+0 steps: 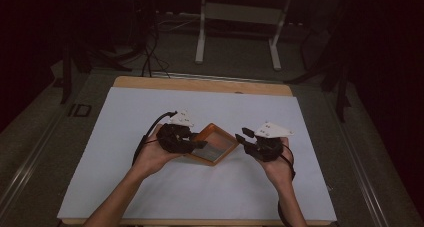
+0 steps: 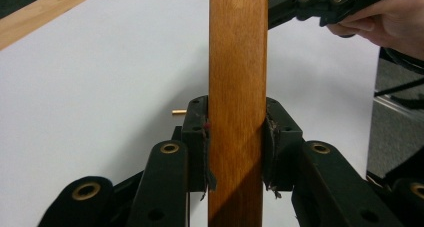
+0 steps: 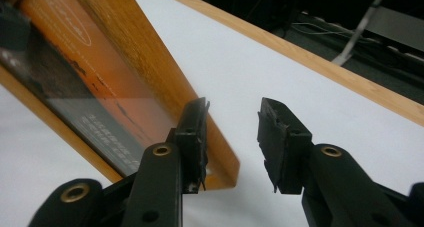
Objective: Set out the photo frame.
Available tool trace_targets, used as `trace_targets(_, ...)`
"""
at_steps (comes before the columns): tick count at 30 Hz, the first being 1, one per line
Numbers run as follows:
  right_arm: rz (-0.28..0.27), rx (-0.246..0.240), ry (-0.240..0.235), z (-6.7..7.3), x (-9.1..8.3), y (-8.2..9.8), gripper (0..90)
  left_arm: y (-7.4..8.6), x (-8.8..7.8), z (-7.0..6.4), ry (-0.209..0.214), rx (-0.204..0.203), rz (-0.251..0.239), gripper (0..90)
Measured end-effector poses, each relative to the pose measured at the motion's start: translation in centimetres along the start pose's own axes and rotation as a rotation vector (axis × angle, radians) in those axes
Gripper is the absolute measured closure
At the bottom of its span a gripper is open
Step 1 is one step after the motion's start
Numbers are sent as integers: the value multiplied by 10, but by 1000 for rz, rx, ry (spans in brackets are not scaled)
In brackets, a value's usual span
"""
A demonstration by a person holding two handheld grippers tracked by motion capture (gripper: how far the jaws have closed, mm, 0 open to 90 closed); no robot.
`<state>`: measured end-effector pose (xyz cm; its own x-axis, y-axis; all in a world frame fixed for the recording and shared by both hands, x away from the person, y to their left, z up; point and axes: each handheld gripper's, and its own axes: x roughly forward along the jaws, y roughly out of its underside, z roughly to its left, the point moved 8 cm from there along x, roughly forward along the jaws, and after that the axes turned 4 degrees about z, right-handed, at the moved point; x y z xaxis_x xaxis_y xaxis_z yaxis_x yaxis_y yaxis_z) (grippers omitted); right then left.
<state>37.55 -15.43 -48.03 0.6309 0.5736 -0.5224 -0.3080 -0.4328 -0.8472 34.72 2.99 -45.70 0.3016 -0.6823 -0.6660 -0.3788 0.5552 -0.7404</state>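
Wood-framed and orange within, a picture frame (image 1: 212, 144) sits at the middle of the white sheet (image 1: 150, 112) that covers the bench (image 1: 200, 84) in the high view, turned like a diamond; the left gripper (image 1: 192, 143) has hold of its left side, with the person's left hand (image 1: 155, 154) behind it; the right gripper (image 1: 242, 138) stands just beside the frame's right corner, borne by the right hand (image 1: 277, 162), and I cannot tell from here whether it touches the wood; a white desk stand (image 1: 240, 22) rises on the floor beyond the bench.

Along the left gripper view, the frame's wooden edge (image 2: 237, 87) runs upright between the two black jaws, and both pads press flat on it, so the gripper (image 2: 236, 137) is clamped on the frame; the right gripper (image 2: 310, 2) and its hand show at the top right.

Along the right gripper view, the jaws stand apart with bare white sheet (image 3: 235, 77) in the gap; the gripper (image 3: 232, 114) holds nothing; the frame (image 3: 100, 77) lies to the left, slanting up, its corner just behind the left jaw.
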Motion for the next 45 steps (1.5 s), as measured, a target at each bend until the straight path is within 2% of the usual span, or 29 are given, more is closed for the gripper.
trace_targets(7,12,-39,-73,10,1,0,583,-1,1,1,10,15,-13,693)
trace_targets(11,24,-55,-122,15,3,1,520,-2,1,0,16,27,-18,692)
trace_targets(17,35,-74,-171,22,11,1,434,-3,2,-3,15,48,-20,691)
trace_targets(23,29,-92,-235,27,22,-6,375,-4,3,-4,18,64,-19,691)
trace_targets(29,36,-110,-311,31,32,-10,332,-3,2,-1,23,53,-18,691)
trace_targets(34,35,-116,-384,33,39,-11,334,-2,2,0,31,52,-18,691)
trace_targets(45,44,-143,-391,31,34,-7,405,-3,3,0,44,58,-25,683)
